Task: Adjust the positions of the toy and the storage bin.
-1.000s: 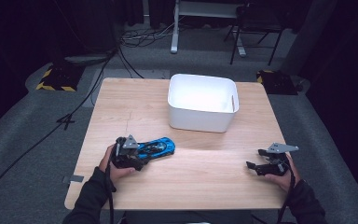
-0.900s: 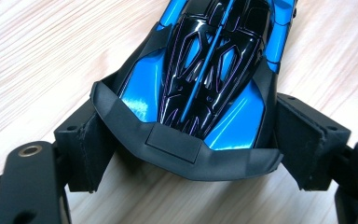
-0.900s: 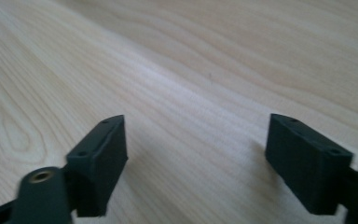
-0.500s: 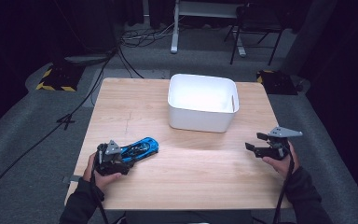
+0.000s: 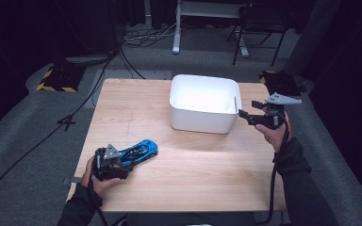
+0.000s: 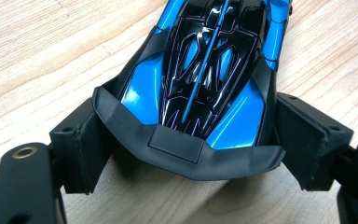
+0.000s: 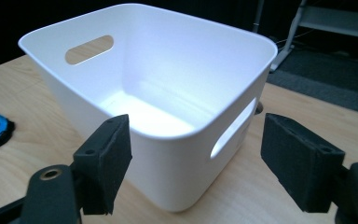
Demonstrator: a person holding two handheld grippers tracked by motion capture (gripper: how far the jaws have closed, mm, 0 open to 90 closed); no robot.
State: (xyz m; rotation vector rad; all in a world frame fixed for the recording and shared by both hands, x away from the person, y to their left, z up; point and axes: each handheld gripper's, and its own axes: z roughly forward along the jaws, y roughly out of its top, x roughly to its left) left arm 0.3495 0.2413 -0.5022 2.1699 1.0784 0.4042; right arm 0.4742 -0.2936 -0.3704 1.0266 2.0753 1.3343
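Since the earlier frame, the right gripper [image 5: 243, 114] has risen from the table's near right edge to the right side of the white bin [image 5: 204, 109], and the toy car [image 5: 139, 152] has slid toward the near left corner of the table [image 5: 202, 179]. Left gripper [image 5: 122, 165]: jaws have just been opening slightly, pads flanking the car's rear spoiler [image 6: 186, 154], apparently in loose contact. Right gripper: jaws apart, nothing between them. The car's long axis points diagonally toward the bin, which lies well ahead and right of the left gripper.
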